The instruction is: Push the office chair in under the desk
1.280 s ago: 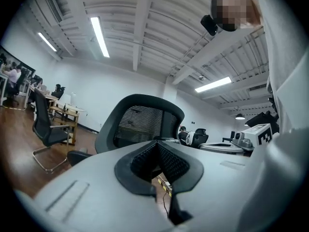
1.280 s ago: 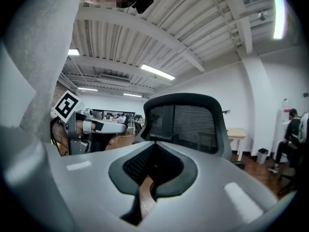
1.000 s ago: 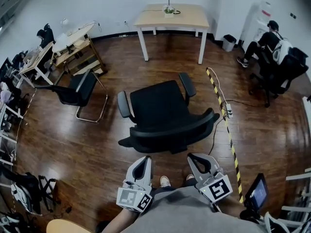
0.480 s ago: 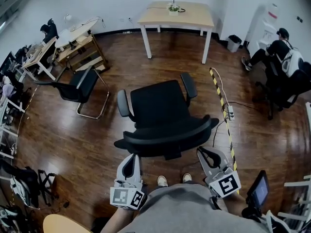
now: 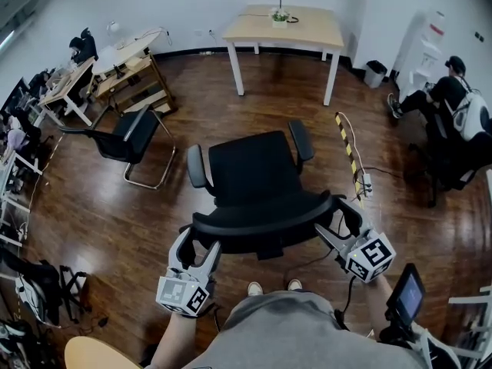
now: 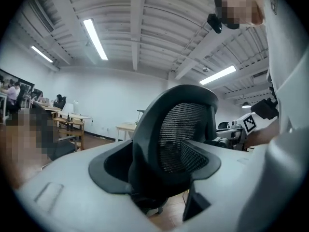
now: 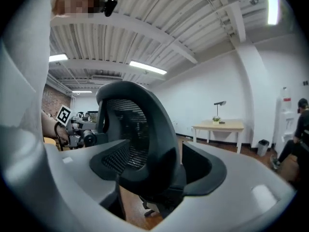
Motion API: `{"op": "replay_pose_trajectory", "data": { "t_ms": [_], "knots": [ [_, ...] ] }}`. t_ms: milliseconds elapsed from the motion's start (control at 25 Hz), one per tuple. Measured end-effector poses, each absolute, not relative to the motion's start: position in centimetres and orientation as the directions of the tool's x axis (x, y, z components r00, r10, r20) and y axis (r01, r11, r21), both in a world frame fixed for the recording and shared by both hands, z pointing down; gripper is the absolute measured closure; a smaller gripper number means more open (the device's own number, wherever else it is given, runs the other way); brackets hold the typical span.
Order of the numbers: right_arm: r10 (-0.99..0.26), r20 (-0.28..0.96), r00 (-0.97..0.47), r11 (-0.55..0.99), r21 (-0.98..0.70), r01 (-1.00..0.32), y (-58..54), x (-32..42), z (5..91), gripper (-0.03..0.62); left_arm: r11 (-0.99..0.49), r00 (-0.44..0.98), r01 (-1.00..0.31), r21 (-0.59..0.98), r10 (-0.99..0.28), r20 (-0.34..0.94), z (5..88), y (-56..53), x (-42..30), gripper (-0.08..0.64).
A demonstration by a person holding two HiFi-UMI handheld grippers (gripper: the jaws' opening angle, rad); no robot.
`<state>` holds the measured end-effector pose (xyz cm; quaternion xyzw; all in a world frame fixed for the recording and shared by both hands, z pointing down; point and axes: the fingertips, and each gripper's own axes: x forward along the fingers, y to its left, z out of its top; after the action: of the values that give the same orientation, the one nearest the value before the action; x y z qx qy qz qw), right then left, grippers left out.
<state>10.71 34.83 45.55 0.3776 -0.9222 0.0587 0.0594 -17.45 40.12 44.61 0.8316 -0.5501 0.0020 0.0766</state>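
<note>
You're at the grab stage, and the push itself hasn't begun. The office chair (image 5: 257, 171) stands in the middle of the wood floor (image 5: 254, 98). Its seat faces the desk (image 5: 284, 28) at the far wall, well apart from it. The backrest (image 5: 261, 223) is nearest you, and you've got 1 gripper at each end of it.

The left gripper (image 5: 197, 246) has just been opening its jaws. They stand wide, and that gripper's view shows the backrest's left edge sitting between them, not clamped as far as I can judge. It's the same story on the right gripper (image 5: 337, 221): jaws just been opening, spread wide, the backrest's right edge in the gap. So that's 2 spread grippers and nothing gripped.

Next, I'd say, close both on the frame or press against it. Then walk the chair straight ahead, even on both sides so it doesn't swivel. Watch the striped floor strip (image 5: 350, 156) and the cable (image 5: 346, 133) beside it on your right; the chair could snag there.
</note>
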Motion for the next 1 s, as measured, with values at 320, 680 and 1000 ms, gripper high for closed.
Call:
{"op": "replay_pose_trajectory", "data": {
  "t_ms": [320,680,1000],
  "knots": [
    [-0.689,0.232,-0.687,0.695,-0.059,-0.716,32.4,9.0,47.8,0.256,-0.245,0.245,-0.969,0.009,-0.964,0.107,44.9,38.8,-18.9,0.385],
    [-0.715,0.227,-0.661,0.667,-0.061,-0.743,33.4,6.7,47.8,0.275,-0.169,0.174,-0.984,0.06,-0.981,0.081,45.7,36.8,-21.3,0.319],
    [-0.762,0.223,-0.607,0.608,-0.075,-0.791,35.1,3.8,47.9,0.282,-0.207,0.211,-0.976,0.065,-0.975,0.069,45.7,35.9,-24.7,0.311]
  ]
}}
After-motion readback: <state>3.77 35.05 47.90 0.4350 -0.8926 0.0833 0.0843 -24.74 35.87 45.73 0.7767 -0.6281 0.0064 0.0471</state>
